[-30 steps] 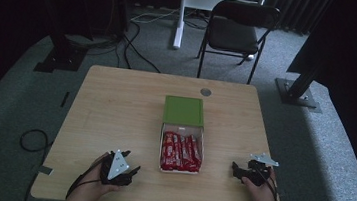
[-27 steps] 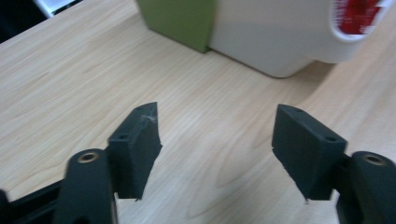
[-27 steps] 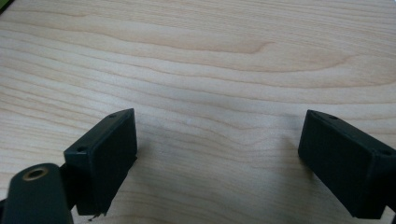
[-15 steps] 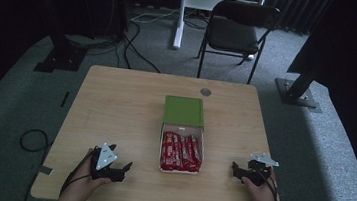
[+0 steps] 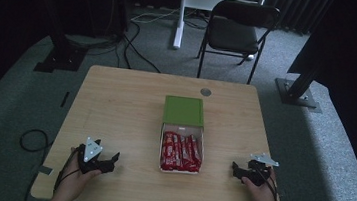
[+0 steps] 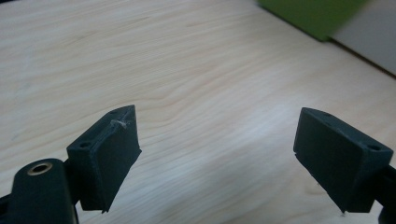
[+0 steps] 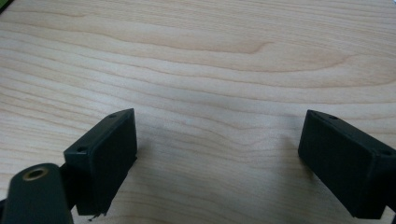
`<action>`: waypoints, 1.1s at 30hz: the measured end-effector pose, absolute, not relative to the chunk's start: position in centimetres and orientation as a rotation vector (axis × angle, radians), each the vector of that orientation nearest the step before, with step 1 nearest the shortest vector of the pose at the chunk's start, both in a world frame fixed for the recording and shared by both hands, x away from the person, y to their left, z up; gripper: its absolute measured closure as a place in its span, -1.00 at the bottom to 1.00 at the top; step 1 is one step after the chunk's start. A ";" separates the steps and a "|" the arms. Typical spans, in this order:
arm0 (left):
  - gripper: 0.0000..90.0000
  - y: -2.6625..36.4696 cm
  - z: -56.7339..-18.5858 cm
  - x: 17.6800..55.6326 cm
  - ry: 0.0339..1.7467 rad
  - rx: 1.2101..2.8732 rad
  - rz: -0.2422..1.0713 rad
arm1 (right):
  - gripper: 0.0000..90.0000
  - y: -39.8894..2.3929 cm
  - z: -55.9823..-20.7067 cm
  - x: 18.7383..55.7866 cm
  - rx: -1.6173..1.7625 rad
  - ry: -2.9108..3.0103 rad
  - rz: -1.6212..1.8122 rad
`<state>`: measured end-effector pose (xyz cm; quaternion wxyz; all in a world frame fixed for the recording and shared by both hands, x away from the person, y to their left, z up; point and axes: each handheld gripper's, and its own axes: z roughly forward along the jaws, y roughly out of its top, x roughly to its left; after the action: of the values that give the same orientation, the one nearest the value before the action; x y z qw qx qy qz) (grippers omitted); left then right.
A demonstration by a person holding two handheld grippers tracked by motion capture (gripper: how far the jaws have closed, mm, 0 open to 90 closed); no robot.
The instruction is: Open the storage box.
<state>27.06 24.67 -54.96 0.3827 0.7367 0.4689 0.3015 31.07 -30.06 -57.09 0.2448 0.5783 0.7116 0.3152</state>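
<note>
Left gripper point(image 5: 109, 162) sits near the table's point(image 5: 116, 104) front-left corner, jaws wide with only bare wood between them; they have just been opening. Right gripper point(image 5: 236, 169) rests by the front-right corner, jaws equally wide, holding nothing. Between the 2, mid-table toward the front edge, is the open white box point(image 5: 183, 129) packed with red candy bars point(image 5: 181, 152); its green lid point(image 5: 183, 111) lies flat, touching the box's far end. Likely step: reach for the box or lid. Advice: come in low from the side, keep jaws wide until they straddle a box wall or lid edge, then close squarely so nothing skids on the wood.
</note>
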 end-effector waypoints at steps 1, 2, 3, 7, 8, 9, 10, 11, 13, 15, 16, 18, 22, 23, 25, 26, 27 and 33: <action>-0.69 25.0 -55.0 27.1 1.217 1.876 0.772 | -0.75 -30.1 -57.1 31.1 1.579 1.943 0.860; -0.71 25.3 -55.0 27.1 1.236 1.868 0.778 | -0.75 -30.1 -57.1 31.1 1.579 1.942 0.860; -0.71 25.6 -55.1 27.2 1.252 1.857 0.783 | -0.75 -30.1 -57.1 31.1 1.579 1.942 0.861; -0.77 26.6 -55.4 27.2 1.312 1.862 0.772 | -0.75 -30.1 -57.1 31.1 1.579 1.942 0.860; -0.77 26.8 -55.5 27.2 1.324 1.862 0.774 | -0.75 -30.1 -57.1 31.1 1.579 1.943 0.860; -0.77 26.9 -55.5 27.2 1.338 1.866 0.771 | -0.75 -30.1 -57.1 31.1 1.579 1.943 0.860; -0.77 27.1 -55.6 27.3 1.346 1.876 0.766 | -0.75 -30.1 -57.1 31.1 1.579 1.943 0.860; -0.77 27.2 -55.7 27.3 1.358 1.874 0.767 | -0.75 -30.1 -57.1 31.1 1.579 1.943 0.860; -0.77 27.6 -55.7 27.3 1.394 1.855 0.779 | -0.75 -30.1 -57.1 31.1 1.579 1.943 0.860; -0.77 28.0 -55.7 27.4 1.429 1.833 0.768 | -0.75 -30.1 -57.1 31.1 1.579 1.943 0.860; -0.77 28.2 -55.7 27.4 1.444 1.836 0.768 | -0.75 -30.1 -57.1 31.1 1.579 1.943 0.859; -0.77 28.6 -55.8 27.5 1.469 1.847 0.773 | -0.75 -30.1 -57.1 31.1 1.579 1.943 0.859; -0.77 29.2 -56.1 27.6 1.522 1.831 0.742 | -0.75 -30.1 -57.1 31.1 1.579 1.943 0.859; -0.77 29.2 -56.1 27.6 1.524 1.829 0.743 | -0.75 -30.1 -57.1 31.1 1.579 1.943 0.859; -0.77 29.3 -56.1 27.7 1.528 1.846 0.736 | -0.75 -30.1 -57.1 31.1 1.579 1.943 0.859; -0.77 29.3 -56.2 27.7 1.542 1.862 0.724 | -0.75 -30.1 -57.1 31.1 1.579 1.943 0.859; -0.77 29.2 -56.2 27.8 1.549 1.879 0.713 | -0.75 -30.1 -57.1 31.1 1.579 1.943 0.859; -0.77 29.3 -56.4 28.1 1.577 1.893 0.677 | -0.75 -30.1 -57.1 31.1 1.579 1.943 0.860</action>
<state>28.14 29.28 -56.35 0.2891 0.7092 0.5910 0.2535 31.07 -30.06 -57.08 0.2445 0.5784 0.7117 0.3149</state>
